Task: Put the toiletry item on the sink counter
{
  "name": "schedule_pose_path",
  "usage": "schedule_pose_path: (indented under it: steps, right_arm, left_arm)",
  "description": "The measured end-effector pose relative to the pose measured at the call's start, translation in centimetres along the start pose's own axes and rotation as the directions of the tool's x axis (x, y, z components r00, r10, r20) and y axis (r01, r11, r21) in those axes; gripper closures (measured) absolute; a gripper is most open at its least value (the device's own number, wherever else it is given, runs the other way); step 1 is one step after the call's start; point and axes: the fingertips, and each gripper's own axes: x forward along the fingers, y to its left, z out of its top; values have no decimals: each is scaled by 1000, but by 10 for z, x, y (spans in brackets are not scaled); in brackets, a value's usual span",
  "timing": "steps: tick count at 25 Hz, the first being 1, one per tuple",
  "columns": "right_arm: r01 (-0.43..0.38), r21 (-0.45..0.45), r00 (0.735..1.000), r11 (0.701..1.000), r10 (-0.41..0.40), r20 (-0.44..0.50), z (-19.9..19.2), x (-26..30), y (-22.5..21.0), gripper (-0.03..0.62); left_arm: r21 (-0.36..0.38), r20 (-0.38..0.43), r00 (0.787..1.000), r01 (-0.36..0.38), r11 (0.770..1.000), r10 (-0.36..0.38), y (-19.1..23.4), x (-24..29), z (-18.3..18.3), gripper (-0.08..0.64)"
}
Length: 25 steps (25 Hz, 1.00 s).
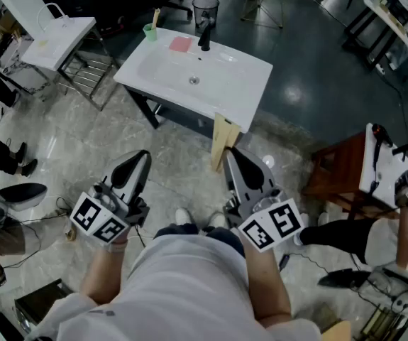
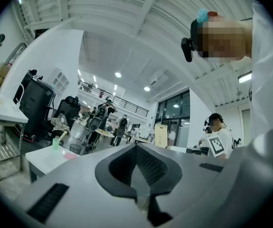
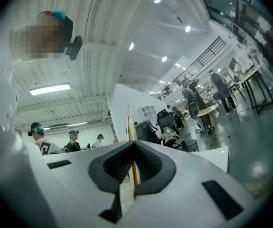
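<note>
My right gripper (image 1: 230,153) is shut on a flat pale wooden toiletry item (image 1: 221,139) that sticks forward from its jaws toward the near edge of the white sink counter (image 1: 243,94). In the right gripper view the item (image 3: 129,137) shows edge-on as a thin slat rising between the jaws of the right gripper (image 3: 133,151). My left gripper (image 1: 140,158) is held low on the left, shut, with nothing in it. In the left gripper view the left gripper (image 2: 137,150) has its pads together, and the counter (image 2: 43,158) lies ahead to the left.
On the counter stand a black faucet (image 1: 204,38), a pink pad (image 1: 181,45) and a green cup (image 1: 150,32). A mesh bin (image 1: 205,9) is behind it. Another white stand (image 1: 58,38) is at far left, a wooden stool (image 1: 338,169) at right. People stand around.
</note>
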Motion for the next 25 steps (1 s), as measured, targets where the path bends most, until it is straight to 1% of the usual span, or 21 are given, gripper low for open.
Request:
schedule_pose_path:
  steps: [3,7,10,14,16,19,25]
  right_arm:
    - [7,-1,1000,1000,-7,2,2,10,3,572]
    - [22,-9,1000,1000,-22,2,-4,21,11,572]
    - [36,-14,999,999,-36,8,-9,29,19,572]
    - [69,-8,997,998,-69,43,-10,35,25,572]
    - [86,-17,995,996,-85,51,-10,36,24,572]
    - [110,-24,992,994,-108,66,-8,38,19,572]
    - [126,3,989,992,-126,80,-9,49,-4,572]
  left_arm:
    - [28,-5,1000,-11,1000,11,10,-1,4,543]
    - [25,8,1000,-8,1000,8,24,-10,7,543]
    - [22,5,1000,13,1000,-13,33,-18,7,543]
    - [16,-2,998,64,998,-64,40,-24,7,543]
    - [19,-2,997,77,997,-77,43,-23,6,543]
    - [-5,5,998,68,998,-68,53,-22,4,543]
    - [-22,7,998,70,997,-70,70,-6,1,543]
